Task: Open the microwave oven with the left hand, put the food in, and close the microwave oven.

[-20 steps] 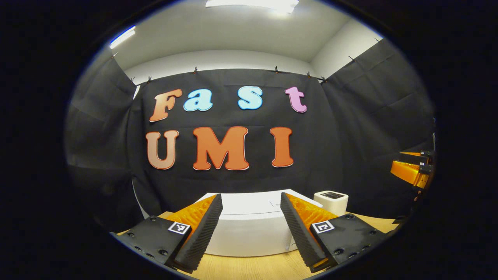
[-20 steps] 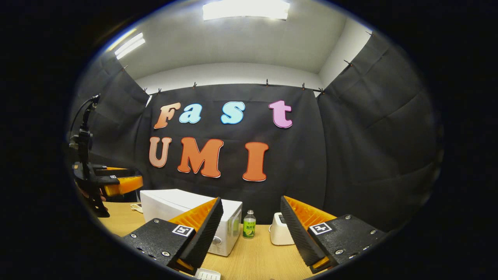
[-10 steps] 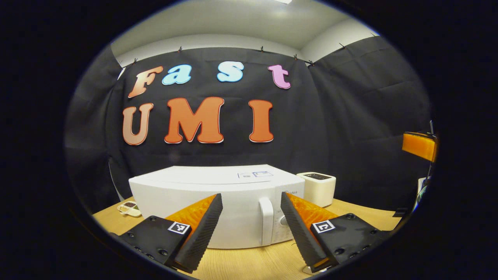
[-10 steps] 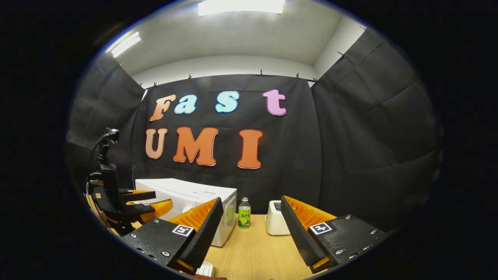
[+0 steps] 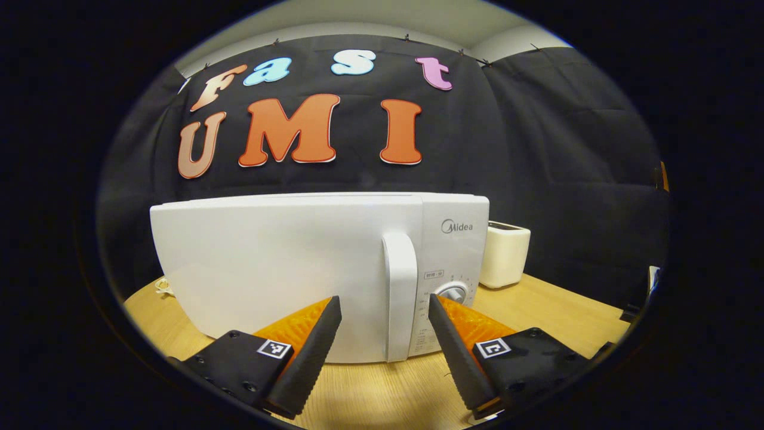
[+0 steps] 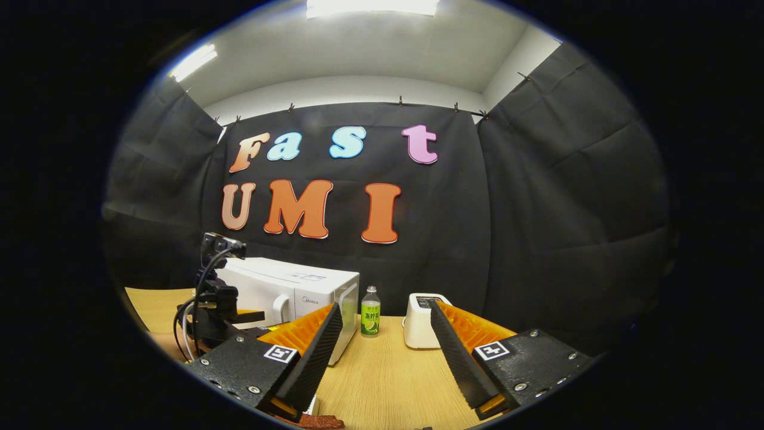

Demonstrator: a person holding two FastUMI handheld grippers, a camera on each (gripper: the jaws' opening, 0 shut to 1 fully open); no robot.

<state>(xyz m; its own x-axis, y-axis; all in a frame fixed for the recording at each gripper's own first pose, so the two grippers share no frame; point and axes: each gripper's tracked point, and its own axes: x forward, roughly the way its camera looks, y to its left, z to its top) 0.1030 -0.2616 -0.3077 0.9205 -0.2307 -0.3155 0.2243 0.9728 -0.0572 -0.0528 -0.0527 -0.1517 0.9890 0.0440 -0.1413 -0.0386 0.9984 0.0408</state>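
Before the shut microwave (image 5: 286, 269), left hand-held gripper (image 5: 382, 352) gapes wide.

A light wooden table (image 6: 388, 382) carries a white microwave oven (image 5: 286, 269), a green-labelled bottle (image 6: 370, 312) and a small white toaster (image 6: 421, 321).

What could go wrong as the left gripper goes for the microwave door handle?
1. The open left gripper is close to the microwave's handle; one finger could strike the control knob instead.
2. Pulling the closed door might drag the microwave across the table toward the toaster.
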